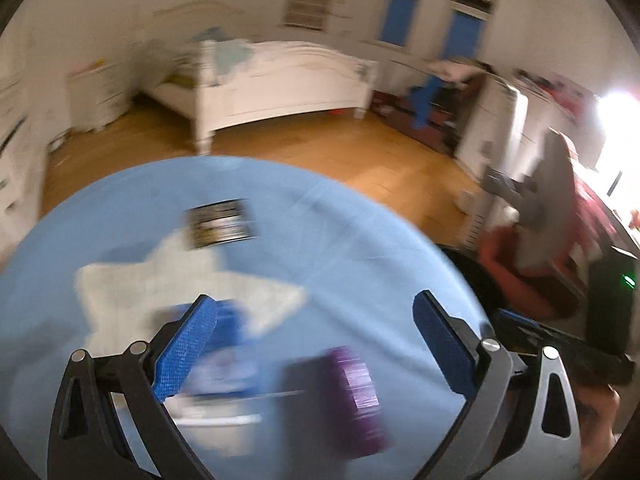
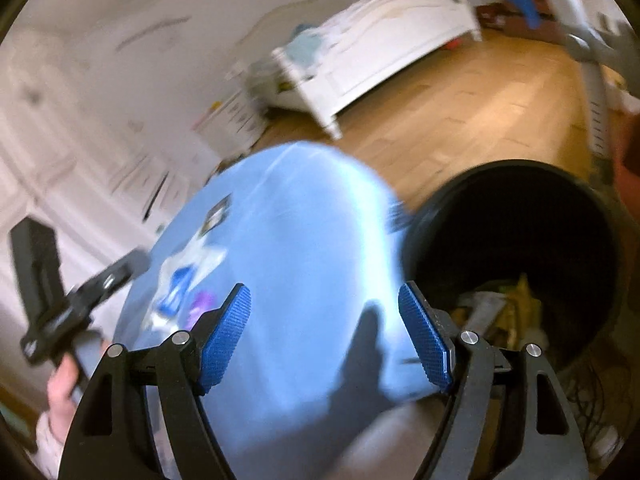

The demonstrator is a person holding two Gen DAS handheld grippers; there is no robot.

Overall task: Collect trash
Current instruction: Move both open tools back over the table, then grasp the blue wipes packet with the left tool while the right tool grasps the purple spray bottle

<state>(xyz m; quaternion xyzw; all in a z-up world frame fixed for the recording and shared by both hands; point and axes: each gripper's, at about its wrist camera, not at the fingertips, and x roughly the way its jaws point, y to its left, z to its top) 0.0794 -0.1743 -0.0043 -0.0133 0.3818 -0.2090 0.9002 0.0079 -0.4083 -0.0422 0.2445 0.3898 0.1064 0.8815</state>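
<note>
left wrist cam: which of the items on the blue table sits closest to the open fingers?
The purple packet, lying low between the left gripper fingers. The black-striped wrapper lies much farther back; the blue-white packet sits beside the left finger.

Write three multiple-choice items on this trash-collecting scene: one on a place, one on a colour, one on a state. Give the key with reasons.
1. Where does the round black trash bin stand?
A. On the table
B. On the floor beside the table covered with light blue cloth
C. Under the bed

2. What colour is the small blurred box between the left gripper fingers?
A. Purple
B. Yellow
C. Red

3. How is the right gripper?
A. Shut on paper
B. Open and empty
C. Shut on the bin's rim

Key: B, the bin sits lower than the table edge, right of it; A, the box shows purple; B, its blue pads stand apart with only cloth behind.
</note>
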